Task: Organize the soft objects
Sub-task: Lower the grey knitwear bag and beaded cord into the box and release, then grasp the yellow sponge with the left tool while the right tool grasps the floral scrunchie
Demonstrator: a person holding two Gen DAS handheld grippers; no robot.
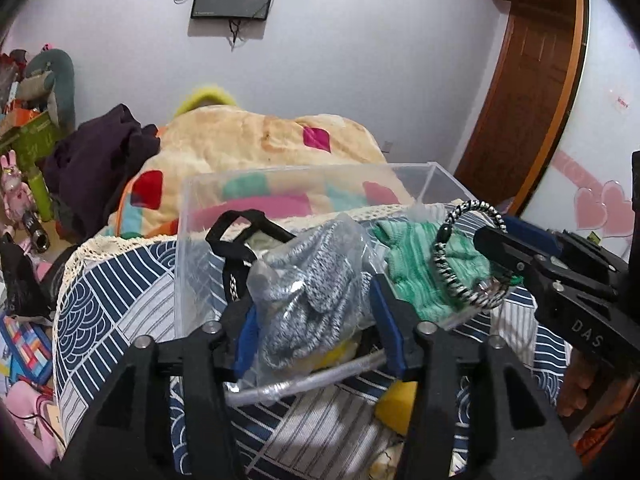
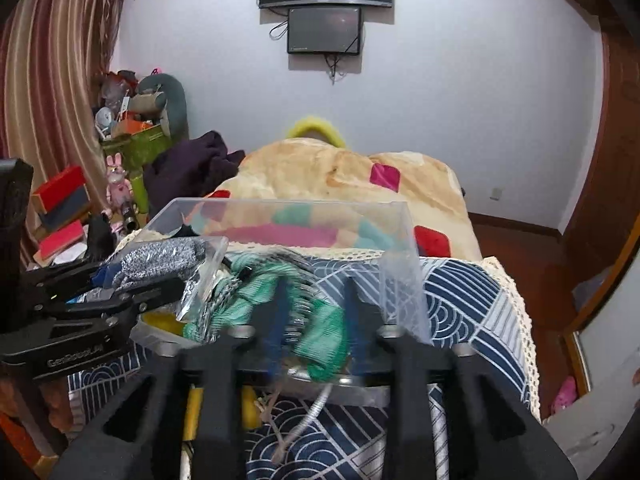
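Note:
A clear plastic box (image 1: 192,216) stands on the patterned cloth and also shows in the right wrist view (image 2: 404,240). My left gripper (image 1: 312,300) is shut on a clear bag of grey knit fabric (image 1: 308,276) above the box; the bag also shows in the right wrist view (image 2: 168,260). My right gripper (image 1: 486,240) holds a black-and-white braided ring (image 1: 460,256) over the box. In its own view the right gripper (image 2: 316,312) stands over green knit fabric (image 2: 324,336), which also shows in the left wrist view (image 1: 416,264). A black strap (image 1: 236,236) sticks out of the box.
A blue-and-white patterned cloth (image 1: 120,300) covers the surface under the box. Behind lies a beige blanket with coloured patches (image 1: 256,140) and a dark purple garment (image 1: 100,152). Clutter and toys (image 2: 132,120) stand at the left. A wooden door (image 1: 532,80) is at the right.

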